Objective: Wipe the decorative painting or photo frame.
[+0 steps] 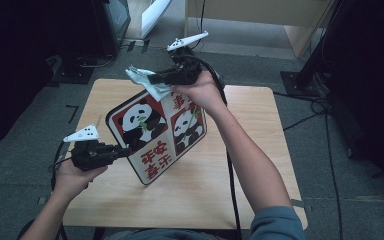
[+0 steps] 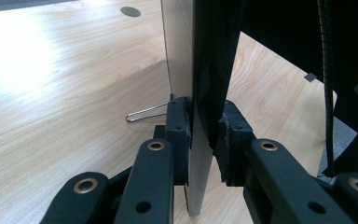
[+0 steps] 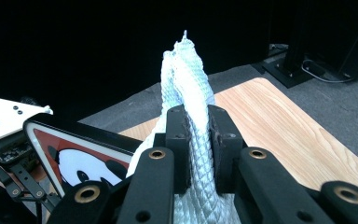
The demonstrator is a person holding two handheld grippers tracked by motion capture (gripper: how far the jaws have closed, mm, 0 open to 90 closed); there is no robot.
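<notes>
A pale wooden surface (image 1: 260, 150) stood on a grey carpeted floor (image 1: 330, 165), with dark equipment around it. Above the surface, a square panda picture board (image 1: 155, 135) was held tilted on one corner, its lower tip near the wood. It had a black rim, red panels, two black-and-white pandas and red characters on white. The person's left hand (image 1: 72, 177) reached in low from the near side; its left tool (image 1: 125, 150) was clenched on the board's left edge, pads pressing both faces. The right arm stretched forward across the surface, wrist bent back, and the right tool (image 1: 152, 80) was clamped on a crumpled white textured cloth (image 1: 145, 82) touching the board's upper corner. A thin wire loop (image 2: 144, 113) showed behind the board's back.
</notes>
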